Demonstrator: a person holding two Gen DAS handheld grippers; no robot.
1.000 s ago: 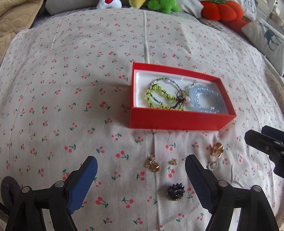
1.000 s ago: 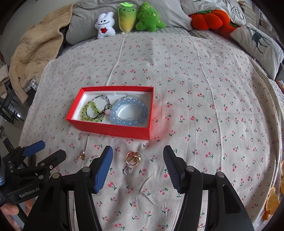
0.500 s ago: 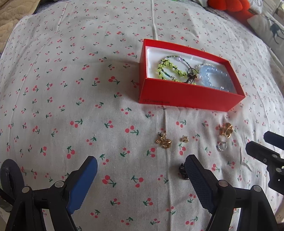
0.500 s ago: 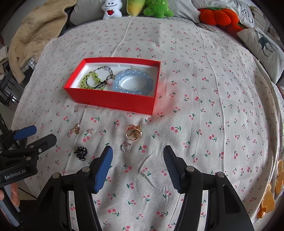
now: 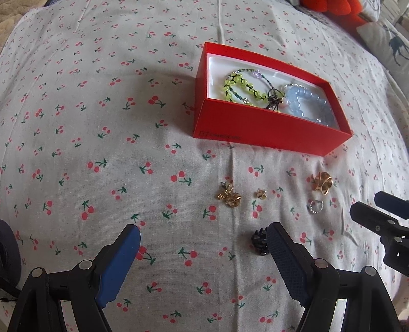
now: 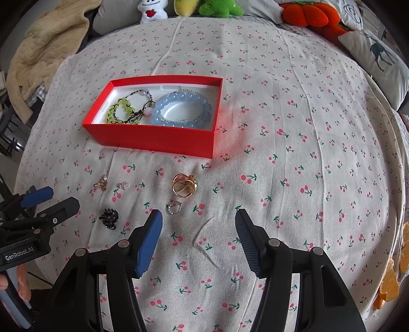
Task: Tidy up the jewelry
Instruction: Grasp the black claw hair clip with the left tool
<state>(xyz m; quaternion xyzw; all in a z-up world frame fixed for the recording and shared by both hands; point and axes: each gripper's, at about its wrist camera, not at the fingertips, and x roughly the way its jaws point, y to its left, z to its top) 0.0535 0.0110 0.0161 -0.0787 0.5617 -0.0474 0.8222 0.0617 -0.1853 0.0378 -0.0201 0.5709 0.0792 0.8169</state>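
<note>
A red box [image 5: 268, 129] [image 6: 153, 136] sits on the cherry-print sheet and holds a green bead bracelet [image 5: 239, 88] [image 6: 120, 111] and a pale blue bead bracelet [image 5: 306, 104] [image 6: 182, 109]. In front of it lie a gold ring [image 5: 321, 182] [image 6: 184, 185], a small silver ring [image 5: 315, 206] [image 6: 174, 206], two gold earrings [image 5: 230, 195] [image 6: 101, 183] and a black hair claw [image 5: 260, 241] [image 6: 109, 218]. My left gripper [image 5: 204, 245] is open and empty, its right finger beside the claw. My right gripper [image 6: 198, 226] is open and empty, just right of the silver ring.
Plush toys [image 6: 221, 7], an orange pumpkin cushion [image 6: 306, 14] and a deer-print pillow [image 6: 378, 58] line the bed's far edge. A beige blanket [image 6: 43, 48] lies at the far left. The bed's edge drops off at the left.
Both grippers have moved lower and closer to the loose jewelry; the box and pieces appear larger. Nothing was picked up and both stay open.
</note>
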